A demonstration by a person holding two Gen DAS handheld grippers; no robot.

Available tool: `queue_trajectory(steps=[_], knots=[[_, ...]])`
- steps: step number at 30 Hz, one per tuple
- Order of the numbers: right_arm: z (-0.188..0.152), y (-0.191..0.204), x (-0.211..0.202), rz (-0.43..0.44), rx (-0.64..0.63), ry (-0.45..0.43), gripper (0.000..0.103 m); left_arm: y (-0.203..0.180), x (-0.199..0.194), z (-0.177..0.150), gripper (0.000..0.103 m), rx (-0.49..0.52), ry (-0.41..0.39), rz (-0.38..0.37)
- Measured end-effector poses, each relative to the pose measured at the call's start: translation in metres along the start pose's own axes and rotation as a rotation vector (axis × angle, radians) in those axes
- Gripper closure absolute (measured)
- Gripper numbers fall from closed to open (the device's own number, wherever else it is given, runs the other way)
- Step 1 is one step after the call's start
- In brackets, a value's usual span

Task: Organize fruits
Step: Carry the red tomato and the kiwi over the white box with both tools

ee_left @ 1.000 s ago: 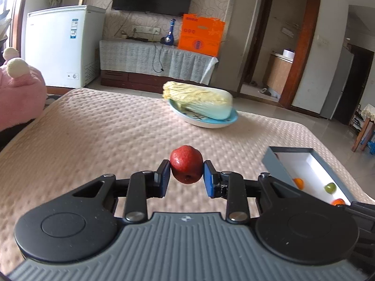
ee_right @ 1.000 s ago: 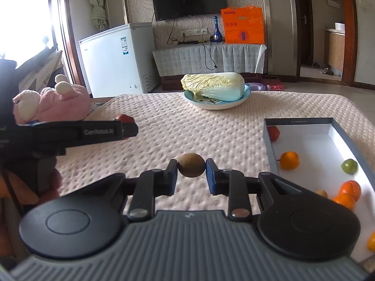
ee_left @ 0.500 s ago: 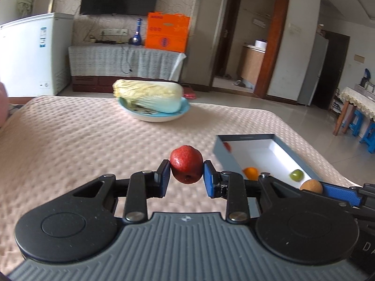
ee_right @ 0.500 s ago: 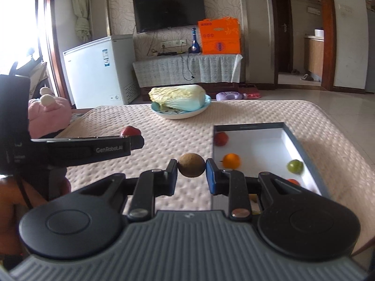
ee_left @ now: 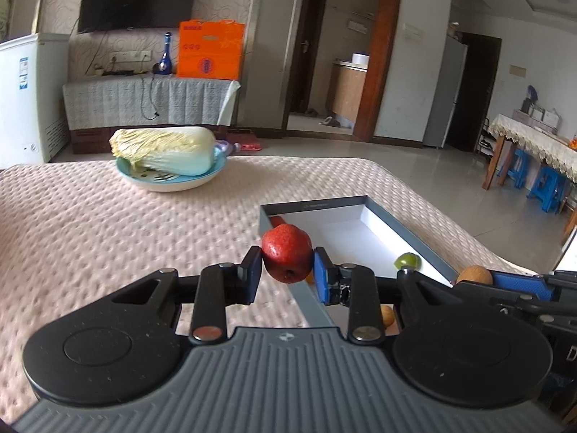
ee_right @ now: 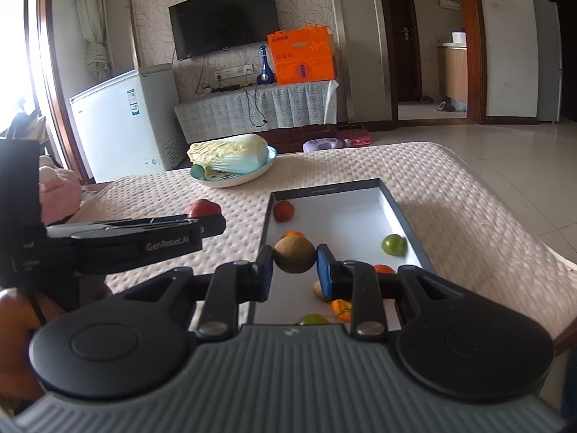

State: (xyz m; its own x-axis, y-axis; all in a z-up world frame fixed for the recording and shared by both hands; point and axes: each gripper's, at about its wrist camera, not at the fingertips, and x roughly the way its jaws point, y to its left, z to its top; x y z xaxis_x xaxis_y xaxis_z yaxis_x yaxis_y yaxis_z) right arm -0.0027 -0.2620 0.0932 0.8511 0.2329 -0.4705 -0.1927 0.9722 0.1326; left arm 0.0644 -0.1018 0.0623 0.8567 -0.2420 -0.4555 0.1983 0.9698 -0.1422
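Note:
My left gripper [ee_left: 287, 270] is shut on a red apple [ee_left: 286, 258], held above the near left edge of the grey box [ee_left: 407, 227] with a white inside. My right gripper [ee_right: 294, 267] is shut on a brown kiwi [ee_right: 294, 254], held over the box [ee_right: 396, 205]. The box holds a red fruit [ee_right: 283, 211], a green fruit [ee_right: 394, 244], and several orange ones [ee_right: 383, 269]. The right gripper with the kiwi [ee_left: 473, 275] shows at the right of the left wrist view. The left gripper and the apple [ee_right: 204, 208] show at the left of the right wrist view.
A blue plate [ee_left: 216, 169] with a napa cabbage [ee_left: 164, 153] stands at the far side of the pink quilted table [ee_left: 90, 238]. A pink plush toy [ee_right: 57, 195] lies at the far left. The table edge drops to the floor on the right.
Both grippers have moved right toward the box with their fruits still held. The box now lies right under and ahead of them.

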Motion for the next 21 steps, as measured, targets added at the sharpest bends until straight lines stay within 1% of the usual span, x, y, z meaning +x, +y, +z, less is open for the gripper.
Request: queue_trajectory(steps=[5, 15, 21], knots=[[-0.001, -0.013, -0.002, -0.011, 0.03, 0.007, 0.074, -0.01, 0.007, 0.0, 0.068, 0.003, 0.002, -0.021], [-0.003, -0.031, -0.007, -0.043, 0.049, 0.019, 0.074, -0.028, 0.021, 0.001, 0.068, 0.035, 0.007, -0.063], [-0.005, -0.033, -0.006, -0.043, 0.041, 0.037, 0.074, -0.039, 0.035, -0.001, 0.068, 0.04, 0.024, -0.081]])
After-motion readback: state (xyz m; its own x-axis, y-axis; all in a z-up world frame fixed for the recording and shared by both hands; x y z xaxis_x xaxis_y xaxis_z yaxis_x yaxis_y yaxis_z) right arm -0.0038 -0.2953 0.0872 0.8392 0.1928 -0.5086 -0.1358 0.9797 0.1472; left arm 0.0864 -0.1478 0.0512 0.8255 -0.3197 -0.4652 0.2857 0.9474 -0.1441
